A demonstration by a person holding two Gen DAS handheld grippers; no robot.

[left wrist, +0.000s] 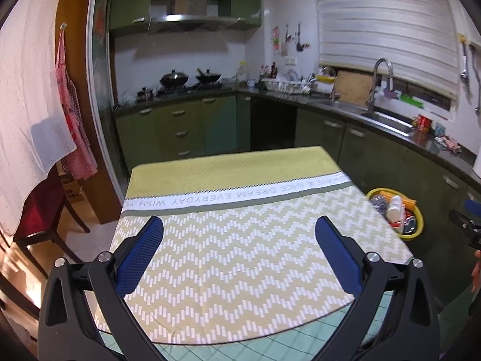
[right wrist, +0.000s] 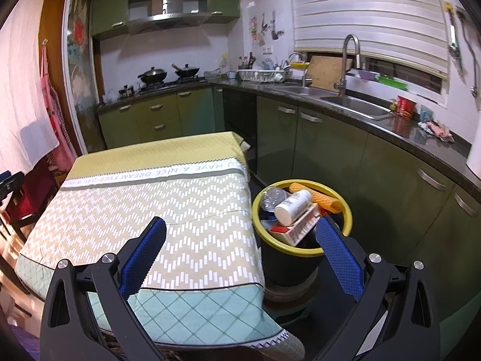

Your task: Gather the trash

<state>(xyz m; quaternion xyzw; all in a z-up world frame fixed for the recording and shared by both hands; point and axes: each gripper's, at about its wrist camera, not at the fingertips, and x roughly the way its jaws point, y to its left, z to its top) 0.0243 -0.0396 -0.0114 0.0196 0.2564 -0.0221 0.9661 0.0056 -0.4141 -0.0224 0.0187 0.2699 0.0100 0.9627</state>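
Beside table, full trash bin, claws spread

table: patterned cloth | stove: two woks | sink faucet | window blind

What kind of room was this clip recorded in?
A home kitchen, most likely: two dark woks on the stove, a steel sink with a tall faucet, and green cabinets along the walls.

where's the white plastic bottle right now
In the right wrist view, the white plastic bottle lies atop the trash in the yellow-rimmed black bin, right of the cloth-covered table.
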